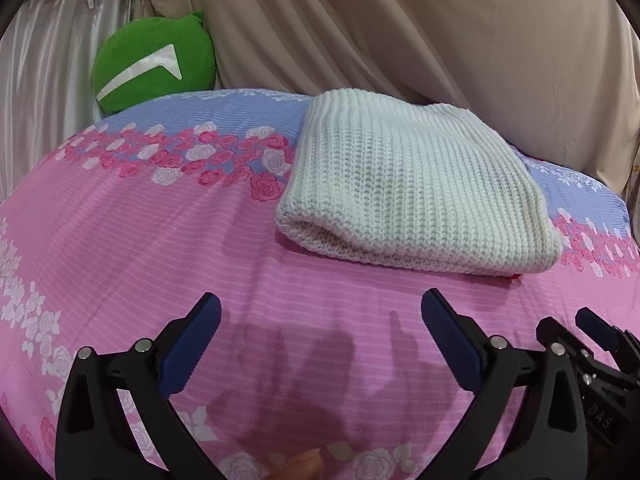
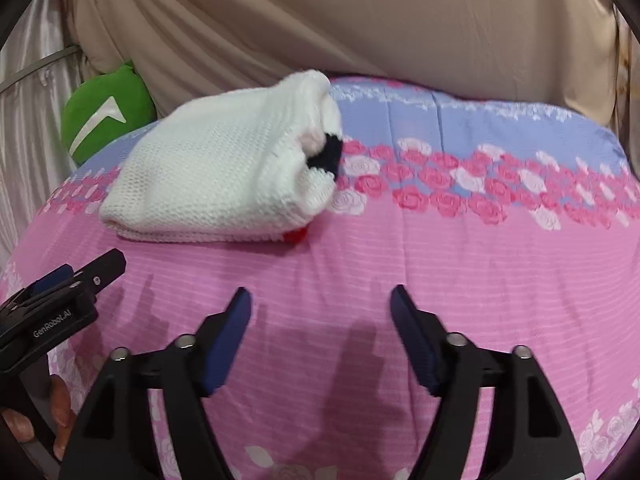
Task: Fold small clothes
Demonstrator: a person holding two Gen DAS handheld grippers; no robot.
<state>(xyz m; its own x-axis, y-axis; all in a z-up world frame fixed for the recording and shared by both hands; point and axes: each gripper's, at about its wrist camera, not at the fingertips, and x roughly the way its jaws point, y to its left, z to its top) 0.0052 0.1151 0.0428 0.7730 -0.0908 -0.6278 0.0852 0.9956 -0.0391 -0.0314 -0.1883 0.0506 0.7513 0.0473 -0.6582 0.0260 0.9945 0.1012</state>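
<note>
A white knitted garment [image 1: 408,196] lies folded in a thick bundle on the pink floral bed sheet [image 1: 160,248]. In the right wrist view the garment [image 2: 216,176] shows a dark patch and a bit of red at its right end. My left gripper [image 1: 320,304] is open and empty, hovering over the sheet just in front of the garment. My right gripper [image 2: 320,296] is open and empty, in front and to the right of the garment. The right gripper also shows at the left wrist view's right edge [image 1: 600,336], and the left gripper shows at the right wrist view's left edge [image 2: 68,284].
A green round cushion [image 1: 156,64] with a white mark leans at the back left against a silvery curtain [image 1: 48,80]. A beige draped cloth [image 1: 440,28] hangs behind the bed. The sheet has a blue band with roses [image 2: 480,128] along the far side.
</note>
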